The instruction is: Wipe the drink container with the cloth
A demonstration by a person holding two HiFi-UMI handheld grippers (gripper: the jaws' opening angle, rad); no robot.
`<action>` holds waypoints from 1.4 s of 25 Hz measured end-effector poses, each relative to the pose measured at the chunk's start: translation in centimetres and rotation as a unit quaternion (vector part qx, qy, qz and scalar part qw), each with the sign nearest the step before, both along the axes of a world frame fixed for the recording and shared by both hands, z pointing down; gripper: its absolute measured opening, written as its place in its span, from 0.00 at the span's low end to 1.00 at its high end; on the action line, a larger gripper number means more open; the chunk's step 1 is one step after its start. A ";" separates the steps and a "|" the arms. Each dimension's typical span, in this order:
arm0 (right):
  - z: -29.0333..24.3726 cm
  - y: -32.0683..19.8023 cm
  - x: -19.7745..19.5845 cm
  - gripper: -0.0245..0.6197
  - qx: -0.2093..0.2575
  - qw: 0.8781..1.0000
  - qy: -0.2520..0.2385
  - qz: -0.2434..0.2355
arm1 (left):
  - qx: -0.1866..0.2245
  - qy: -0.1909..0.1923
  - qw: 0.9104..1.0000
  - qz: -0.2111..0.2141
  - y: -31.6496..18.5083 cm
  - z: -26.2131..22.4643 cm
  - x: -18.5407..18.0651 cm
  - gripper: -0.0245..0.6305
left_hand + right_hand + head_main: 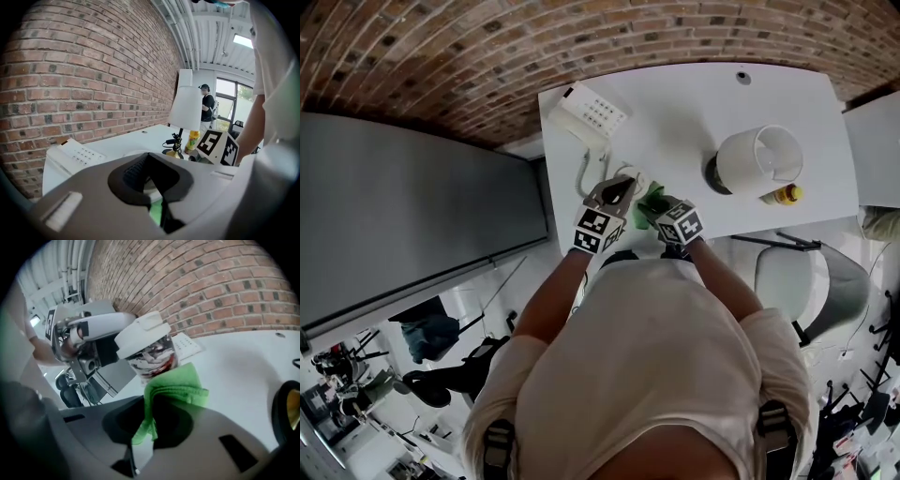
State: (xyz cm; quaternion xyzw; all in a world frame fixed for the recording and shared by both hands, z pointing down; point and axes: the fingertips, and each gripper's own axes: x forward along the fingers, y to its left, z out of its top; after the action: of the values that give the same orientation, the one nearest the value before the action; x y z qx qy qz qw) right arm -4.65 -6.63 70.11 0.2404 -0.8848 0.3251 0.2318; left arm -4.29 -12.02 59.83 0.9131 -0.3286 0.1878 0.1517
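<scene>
Brick wall (487, 56) is backing a white counter (694, 103), and the work is happening at its near edge. The left gripper (612, 193) is clamping the cup (151, 350) high up, at about lid level. The right gripper (143, 427) is pinching a fold of the green cloth (178, 383), with the rest bunching up just in front of the cup's lower wall.

The cup is looking like a thin printed takeaway cup with a snap-on white lid, so I am judging it light and easy to dent. The lid could be popping off under a hard squeeze or a sideways rub. Gripping the wall just below the lid rim seems safest, and rubbing gently from the opposite side. The cloth is soft and limp, so only the part close to the right gripper will be pressing with any force.

The cup's base is hidden, so I cannot tell whether it is standing on the counter or lifted. Whether cloth and cup are touching is also unclear. Only a pale sliver and a streak of green are showing in the left gripper view. How full the cup is cannot be seen.
</scene>
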 end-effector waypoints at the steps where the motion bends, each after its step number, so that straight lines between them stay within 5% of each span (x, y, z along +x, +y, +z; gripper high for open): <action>1: -0.1 0.1 -0.2 0.10 -0.001 1.000 -0.005 0.001 | 0.003 0.000 1.000 -0.003 0.0 0.0 -0.1 0.05; 7: -0.3 0.7 -0.3 0.10 -0.007 1.000 -0.008 0.003 | 0.001 -0.001 1.000 0.003 0.1 0.0 0.0 0.05; 15: 0.6 -0.9 5.2 0.10 0.003 0.998 0.033 0.059 | 0.001 -0.002 1.000 0.004 0.1 0.1 0.1 0.05; 23: -1.7 -6.3 5.5 0.10 0.079 0.988 0.130 -0.028 | -0.003 -0.002 1.000 0.002 0.1 0.0 0.1 0.05; 30: 1.8 -9.6 4.6 0.10 0.033 0.995 0.099 0.004 | -0.002 -0.001 1.000 0.004 0.1 -0.1 0.1 0.05; 35: 3.3 -9.1 3.6 0.10 0.044 0.990 0.120 -0.054 | -0.003 -0.003 1.000 0.011 0.2 0.0 0.2 0.05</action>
State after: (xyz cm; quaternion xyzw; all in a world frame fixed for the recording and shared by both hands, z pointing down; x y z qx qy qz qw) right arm -1.00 -15.72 73.37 0.2393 -0.8758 0.2418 0.3424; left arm -4.13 -11.80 59.84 0.9157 -0.3187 0.1927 0.1513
